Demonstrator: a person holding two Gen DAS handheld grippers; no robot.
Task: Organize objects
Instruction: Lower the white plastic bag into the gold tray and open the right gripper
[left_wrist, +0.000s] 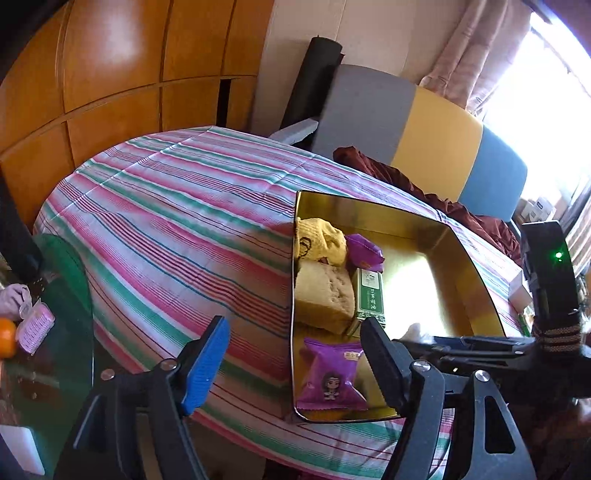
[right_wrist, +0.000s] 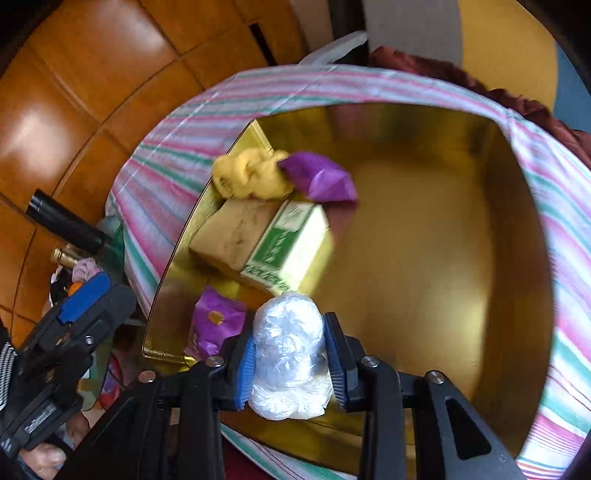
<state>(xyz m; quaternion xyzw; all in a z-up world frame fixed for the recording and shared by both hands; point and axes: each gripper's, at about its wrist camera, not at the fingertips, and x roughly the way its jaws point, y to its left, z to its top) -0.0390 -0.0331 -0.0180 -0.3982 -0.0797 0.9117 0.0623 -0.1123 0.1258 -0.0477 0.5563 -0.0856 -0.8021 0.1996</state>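
The step in hand looks like loading loose items into the gold tin (right_wrist: 424, 258), which sits on the striped tablecloth (left_wrist: 166, 221). The right gripper (right_wrist: 290, 363) is clenched on a clear plastic bundle (right_wrist: 288, 354), its 2 blue pads pressing the crinkled wrap from either side, and it hangs over the near part of the tin, just above the gold floor as far as the right wrist view shows. Already inside, packed toward one side, are a yellow cloth (right_wrist: 247, 177), a purple wrapper (right_wrist: 325, 181), a tan block (right_wrist: 232, 236) with a green and white box (right_wrist: 291, 247) touching it, and a purple snack packet (right_wrist: 216, 325) near the bundle. The far half of the tin's floor is bare. The left gripper (left_wrist: 291, 363) is released, jaws spread wide with nothing between them, and it hovers at the tin's near edge, 1 finger over the cloth and the other over the rim. The next move, I judge, calls for lowering the bundle onto a free patch of floor beside the green and white box or the packet, then opening the pads cleanly; the wrap looks soft and slippery, so it may cling to a pad or roll once let go. Whether more items wait off the table I cannot tell, though an orange (left_wrist: 7, 338) and a pink case (left_wrist: 35, 328) lie on the glass surface at the left.
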